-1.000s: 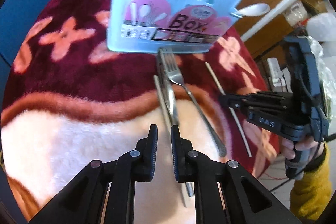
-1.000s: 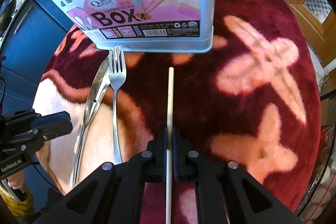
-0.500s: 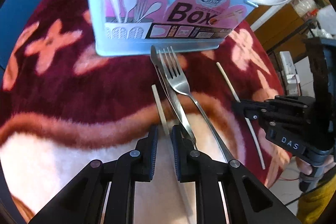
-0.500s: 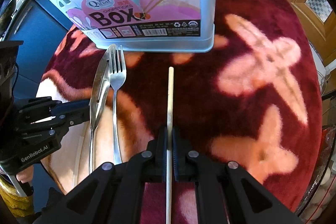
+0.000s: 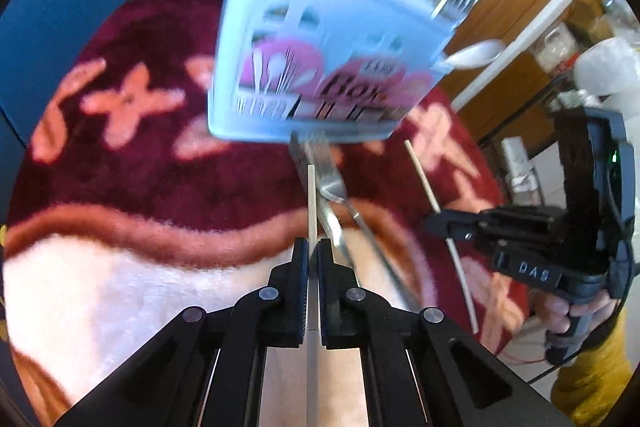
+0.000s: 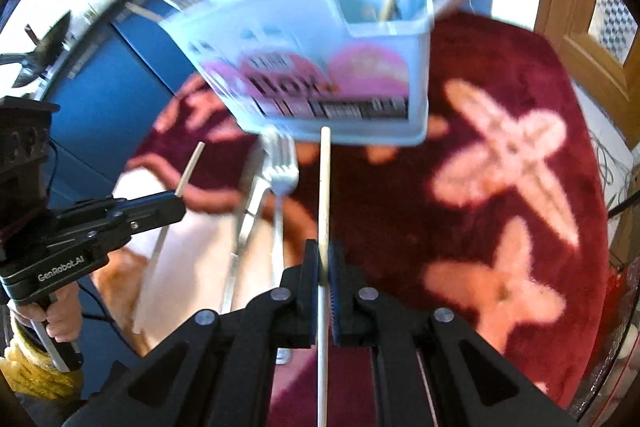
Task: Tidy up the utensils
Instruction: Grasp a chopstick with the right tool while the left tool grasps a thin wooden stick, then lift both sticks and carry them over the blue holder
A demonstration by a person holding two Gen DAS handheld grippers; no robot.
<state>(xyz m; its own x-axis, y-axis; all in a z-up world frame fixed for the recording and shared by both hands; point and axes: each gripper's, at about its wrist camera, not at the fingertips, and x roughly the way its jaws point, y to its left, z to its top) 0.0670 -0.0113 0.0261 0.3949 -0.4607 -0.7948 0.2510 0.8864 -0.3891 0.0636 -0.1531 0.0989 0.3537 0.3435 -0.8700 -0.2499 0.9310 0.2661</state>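
Both chopsticks are off the cloth now! A second ago the left gripper (image 5: 313, 259) sat with its jaws apart around its chopstick; now the jaws have closed onto the left chopstick (image 5: 311, 195), which runs straight out between the pads toward the box. The right gripper (image 6: 325, 263) was already clamped on the right chopstick (image 6: 325, 179), and that grip has held.

The blur tells the rest: both views have swung upward, and the pale blue utensil box (image 5: 320, 67) looks smaller and farther off than it did half a second back. In the right wrist view, the left chopstick tip pokes up clear of the patterned cloth (image 6: 500, 147). That reads as a paired lift, one stick per hand.

Left behind on the bench are the fork (image 6: 282, 179) and the knife (image 6: 252, 203), lying side by side just in front of the box, their tips close to its base. The box holds utensils already: forks, a spoon and a wooden stick stand above its rim, though which compartment each is in is too smeared to call.

So the pickup looks done, and the likely next job is carrying both sticks over the rim and dropping them into a slot. After that, fork and knife remain.
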